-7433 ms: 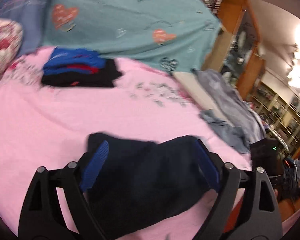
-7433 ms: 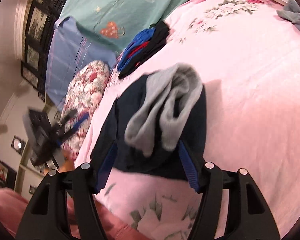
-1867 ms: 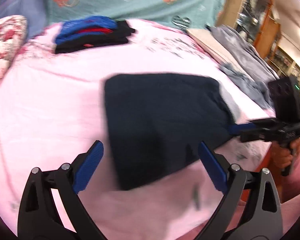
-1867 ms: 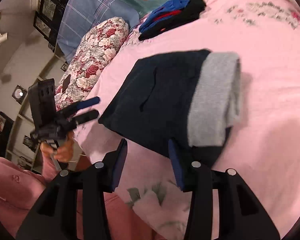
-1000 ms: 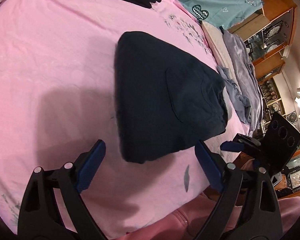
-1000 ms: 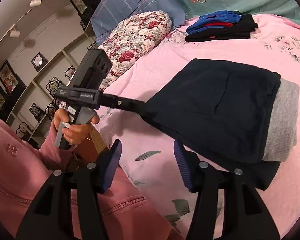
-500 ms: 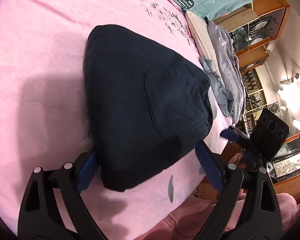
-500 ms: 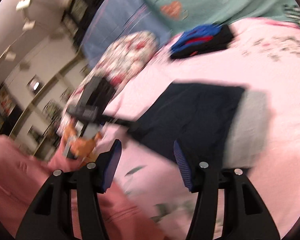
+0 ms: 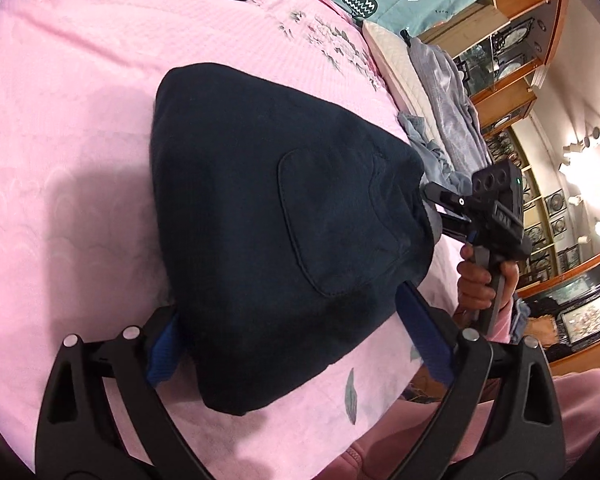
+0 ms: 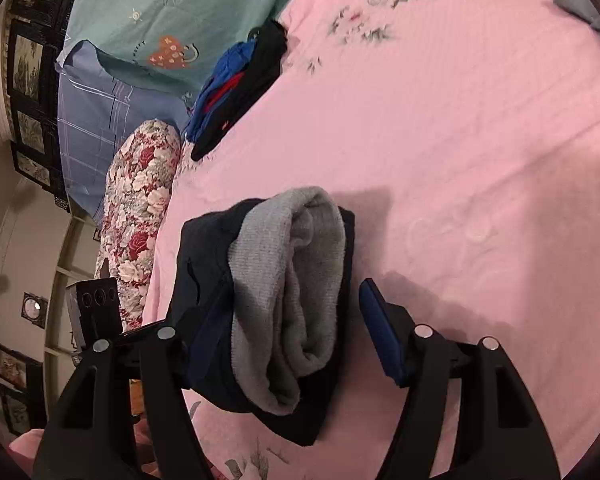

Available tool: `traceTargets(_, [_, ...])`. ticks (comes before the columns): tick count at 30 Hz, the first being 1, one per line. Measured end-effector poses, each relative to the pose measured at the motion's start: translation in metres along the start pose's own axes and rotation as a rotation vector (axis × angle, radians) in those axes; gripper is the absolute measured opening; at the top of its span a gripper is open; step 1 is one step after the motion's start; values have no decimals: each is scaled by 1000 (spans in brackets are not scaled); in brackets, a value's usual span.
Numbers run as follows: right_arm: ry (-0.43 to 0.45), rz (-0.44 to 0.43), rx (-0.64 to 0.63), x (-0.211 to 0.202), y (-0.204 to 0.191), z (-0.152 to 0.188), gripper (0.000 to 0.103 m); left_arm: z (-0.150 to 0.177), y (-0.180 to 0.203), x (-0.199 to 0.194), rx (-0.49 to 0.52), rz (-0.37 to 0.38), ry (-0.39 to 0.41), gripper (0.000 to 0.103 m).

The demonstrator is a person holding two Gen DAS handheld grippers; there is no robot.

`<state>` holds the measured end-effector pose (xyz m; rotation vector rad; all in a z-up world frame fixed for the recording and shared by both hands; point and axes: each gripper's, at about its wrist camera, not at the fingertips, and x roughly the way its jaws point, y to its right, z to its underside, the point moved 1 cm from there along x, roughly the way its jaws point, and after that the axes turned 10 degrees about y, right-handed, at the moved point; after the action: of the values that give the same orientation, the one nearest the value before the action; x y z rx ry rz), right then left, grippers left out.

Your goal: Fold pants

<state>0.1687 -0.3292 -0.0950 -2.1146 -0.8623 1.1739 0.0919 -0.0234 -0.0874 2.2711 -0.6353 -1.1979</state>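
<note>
Pink quilted bed (image 9: 80,80), one folded navy fleece pants (image 9: 280,220) bundle with a ribbed grey cuff (image 10: 288,300); two tools, left tool (image 9: 296,344) and right tool (image 10: 292,328), both spread wide, straddling it.

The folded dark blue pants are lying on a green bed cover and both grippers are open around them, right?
Not quite: the bed cover is pink, not green, as the left wrist view shows. The folded dark blue pants do lie on it, with the left gripper and right gripper open around them.

One folded navy pants (image 9: 276,220), one stack of folded clothes (image 10: 236,80), two claws: left claw (image 9: 296,344), right claw (image 10: 288,336), and one floral pillow (image 10: 140,196).
</note>
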Motion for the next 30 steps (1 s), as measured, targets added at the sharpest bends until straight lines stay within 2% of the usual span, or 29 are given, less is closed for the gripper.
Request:
traceTargets(4, [-69, -7, -17, 18, -10, -6, 72, 2, 6, 2, 40, -33, 8, 99])
traceTargets(9, [-108, -32, -62, 33, -19, -14, 90, 6, 2, -1, 56, -38, 28, 100])
traceTargets(11, [-114, -35, -64, 35, -20, -15, 90, 7, 1, -2, 57, -35, 31, 100])
traceTargets(14, [-116, -39, -66, 37, -20, -17, 90, 11, -1, -6, 57, -31, 35, 100])
traceTargets(16, [-113, -26, -74, 35, -20, -16, 86, 11, -1, -7, 62, -31, 34, 100])
traceTargets(18, [-111, 4, -80, 34, -20, -15, 76, 13, -2, -9, 64, -32, 34, 100])
traceTargets(20, [-129, 12, -87, 34, -21, -13, 72, 13, -1, -9, 65, -33, 35, 100])
traceTargets(23, [-153, 8, -124, 37, -23, -13, 72, 13, -1, -9, 67, -32, 37, 99])
traceTargets(27, [-166, -53, 10, 38, -7, -23, 73, 13, -2, -9, 55, -29, 41, 99])
traceTargets(30, [-162, -35, -26, 40, -13, -21, 73, 13, -5, -10, 40, -17, 47, 98])
